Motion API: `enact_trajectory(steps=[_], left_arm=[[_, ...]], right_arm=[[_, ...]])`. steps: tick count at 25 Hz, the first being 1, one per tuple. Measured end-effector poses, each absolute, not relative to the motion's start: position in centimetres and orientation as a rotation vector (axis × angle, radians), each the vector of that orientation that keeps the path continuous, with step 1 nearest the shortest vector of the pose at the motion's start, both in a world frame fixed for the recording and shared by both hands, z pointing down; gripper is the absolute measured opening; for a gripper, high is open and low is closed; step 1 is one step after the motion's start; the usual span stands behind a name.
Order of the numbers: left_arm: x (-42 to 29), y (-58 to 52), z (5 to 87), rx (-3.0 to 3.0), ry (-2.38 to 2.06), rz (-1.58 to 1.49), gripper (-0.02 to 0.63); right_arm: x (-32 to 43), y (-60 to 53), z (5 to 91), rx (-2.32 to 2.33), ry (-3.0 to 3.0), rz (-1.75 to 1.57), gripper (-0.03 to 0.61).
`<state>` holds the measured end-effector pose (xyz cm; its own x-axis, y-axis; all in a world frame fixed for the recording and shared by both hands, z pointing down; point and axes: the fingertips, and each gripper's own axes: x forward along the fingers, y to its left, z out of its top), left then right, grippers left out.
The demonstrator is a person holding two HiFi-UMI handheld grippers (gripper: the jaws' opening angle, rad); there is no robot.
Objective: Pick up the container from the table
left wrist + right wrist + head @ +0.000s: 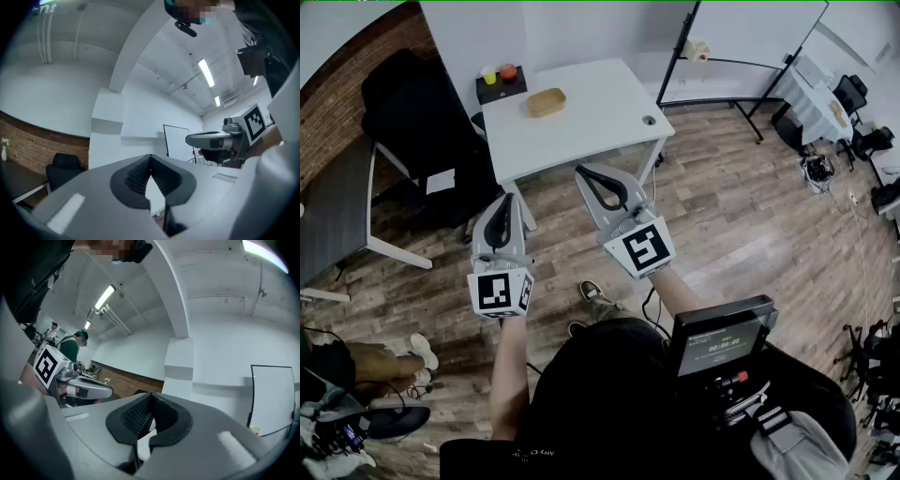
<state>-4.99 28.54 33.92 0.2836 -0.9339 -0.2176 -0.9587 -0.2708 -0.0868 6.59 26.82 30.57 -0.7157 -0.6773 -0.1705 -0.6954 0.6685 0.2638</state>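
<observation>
Before the person, two grippers, the left gripper [504, 199] and the right gripper [586, 176], hang side by side over the wood floor [750, 216], each with its jaws pressed together on nothing. Just beyond stands one white table [581, 131]. One tan container [546, 101] lies near its far left edge, with open tabletop on the near side, beside two cups [488, 73] on a black box [502, 92].

Right gripper [150, 398], grey plastic with black ribbed pads: jaws closed together, pointing up toward a white square ceiling column [174, 296]. The grey left gripper [105, 391] is level at far left. A black-framed whiteboard [272, 399] stands at right.
</observation>
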Motion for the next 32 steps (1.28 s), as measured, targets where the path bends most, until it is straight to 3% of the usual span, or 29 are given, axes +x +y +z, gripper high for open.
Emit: enact_trajectory(steps=[21, 32], left_arm=[[-4.4, 26.5, 35.5, -2.457, 1.668, 0.177, -0.003], [-2.0, 20.4, 35.8, -2.438, 1.643, 0.15, -0.003]], right_arm=[[6.0, 25.7, 33.2, -1.276, 2.889, 0.52, 0.032], [8.0, 18.6, 34.2, -1.25, 2.89, 0.464, 0.037]])
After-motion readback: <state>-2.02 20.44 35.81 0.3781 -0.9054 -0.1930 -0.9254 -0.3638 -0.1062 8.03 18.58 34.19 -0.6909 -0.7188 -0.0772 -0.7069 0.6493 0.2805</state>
